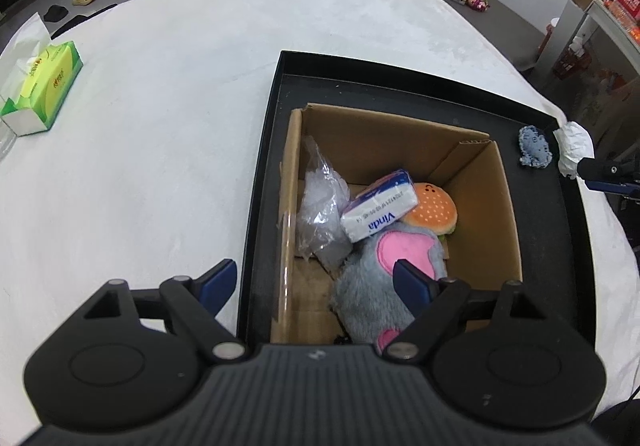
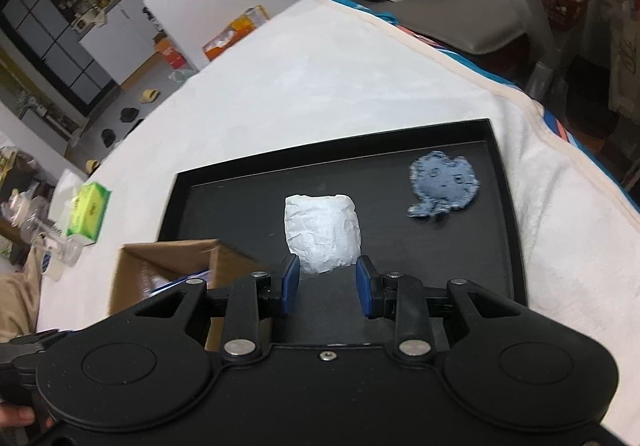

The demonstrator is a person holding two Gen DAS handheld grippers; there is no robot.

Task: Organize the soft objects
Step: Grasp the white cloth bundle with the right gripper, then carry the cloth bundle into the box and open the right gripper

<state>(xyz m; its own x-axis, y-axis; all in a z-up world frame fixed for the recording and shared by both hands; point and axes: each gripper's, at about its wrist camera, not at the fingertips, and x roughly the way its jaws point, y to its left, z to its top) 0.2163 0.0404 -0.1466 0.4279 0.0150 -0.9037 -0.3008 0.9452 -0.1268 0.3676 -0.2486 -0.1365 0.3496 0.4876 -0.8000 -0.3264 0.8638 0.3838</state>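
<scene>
Left wrist view: left hand-held gripper (image 1: 316, 282) has jaws spread wide, nothing between the pads, hanging over the near edge of the cardboard box (image 1: 492, 213). Box sits inside a black tray (image 1: 260, 173) on the white-covered surface (image 1: 180, 125). Inside the box: grey plush with pink patches (image 1: 376, 286) at the near side, burger plush (image 1: 434, 209) behind it, Vinda tissue pack (image 1: 378, 209) leaning tilted against the burger, clear plastic bag (image 1: 320, 213) against the left wall. Denim-blue plush patch (image 1: 535, 151) lies on the tray floor past the box's right wall. Just right of it, the right hand-held gripper (image 1: 580, 161) comes in from the frame edge, clamped on crumpled white paper (image 1: 574, 145). Green tissue box (image 1: 44, 89) sits far left on the surface, well apart from the tray.

Right wrist view: right hand-held gripper (image 2: 328, 270) is narrowed on the crumpled white paper (image 2: 322, 232); the paper's lower end sits between the blue pads, the rest sticks out ahead above the tray (image 2: 508, 213). Denim-blue plush patch (image 2: 444, 185) lies flat on the tray floor, up and right of the paper, apart from it. Cardboard box (image 2: 168, 262) corner shows lower left, in the tray. Green tissue box (image 2: 90, 213) is beyond the tray on the left
</scene>
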